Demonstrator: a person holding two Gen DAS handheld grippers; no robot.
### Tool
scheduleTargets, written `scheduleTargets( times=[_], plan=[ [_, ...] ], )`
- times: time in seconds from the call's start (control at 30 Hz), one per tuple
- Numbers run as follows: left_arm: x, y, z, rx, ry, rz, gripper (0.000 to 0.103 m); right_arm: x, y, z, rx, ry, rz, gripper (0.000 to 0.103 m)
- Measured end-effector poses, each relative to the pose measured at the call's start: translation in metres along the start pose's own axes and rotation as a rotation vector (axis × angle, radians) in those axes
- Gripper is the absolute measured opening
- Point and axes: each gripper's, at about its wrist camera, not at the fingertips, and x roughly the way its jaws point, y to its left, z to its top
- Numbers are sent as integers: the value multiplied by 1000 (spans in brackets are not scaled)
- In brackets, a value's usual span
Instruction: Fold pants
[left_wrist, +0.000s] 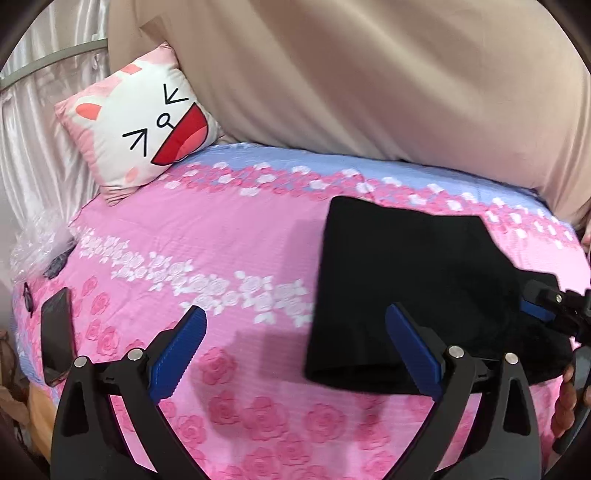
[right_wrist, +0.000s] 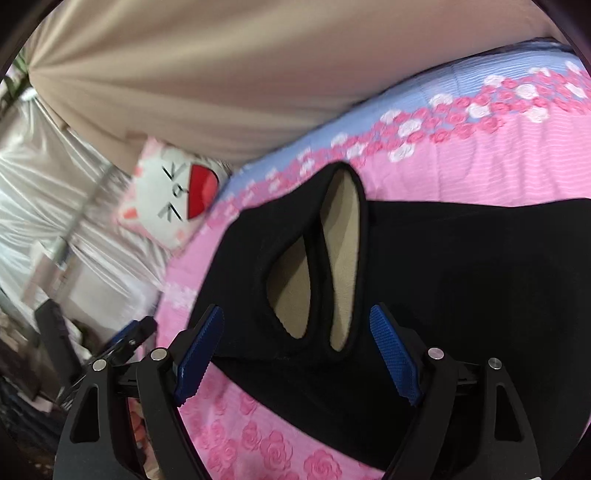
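While both grippers hover over the bed (left_wrist: 229, 236), the pants (left_wrist: 413, 288) lie folded into a black block on the pink rose bedspread, toward the right side in the left wrist view. Left gripper (left_wrist: 295, 347): jaws spread wide, nothing between the pads, its right finger (left_wrist: 413, 350) over the pants' near edge; touching or not, can't tell. Right gripper (right_wrist: 295, 350): jaws also spread, empty, sitting above the pants (right_wrist: 443, 266) right at the two leg openings (right_wrist: 314, 266), tan lining visible inside. Right gripper also shows at the right edge of the left view (left_wrist: 550, 310), at the pants' far side. Cat-face pillow (left_wrist: 147, 122) sits at the bed's far left corner, against the beige curtain (left_wrist: 369, 74). Phone (left_wrist: 57, 332) lies at the left bed edge, well apart from the pants.
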Motion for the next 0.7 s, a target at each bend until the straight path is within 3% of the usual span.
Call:
scheduleTargets(
  times=[0.1,0.17,0.2,0.23,0.27,0.33,0.43,0.5,0.53,0.6,0.7],
  plan=[
    [9,3,-8,11,19,8,96,24,13,-1,-48,33,-44,78],
    [15,8,-11,10,37,1,95,35,27,-3,-127,50,-131,54],
    [18,8,-11,7,42,1,95,37,30,-3,-142,57,-144,44],
    [17,7,-14,7,44,-2,95,40,32,-2,-143,72,-124,21],
    [19,6,-14,9,52,-6,95,41,33,-2,-142,82,-115,13],
    [22,4,-13,13,58,-7,95,29,44,4,-154,64,-108,12],
    [18,-3,-7,26,43,-15,96,-28,61,12,-165,-56,-50,12],
    [12,-9,-4,38,24,-32,96,-68,63,9,-183,-140,-94,12],
    [11,-13,-3,46,17,-39,97,-85,54,4,-183,-172,-156,13],
    [12,-21,-3,59,17,-53,98,-94,25,-9,-135,-165,-265,14],
    [21,-35,-5,66,41,-75,98,-85,-38,-36,27,-81,-323,14]
  ],
)
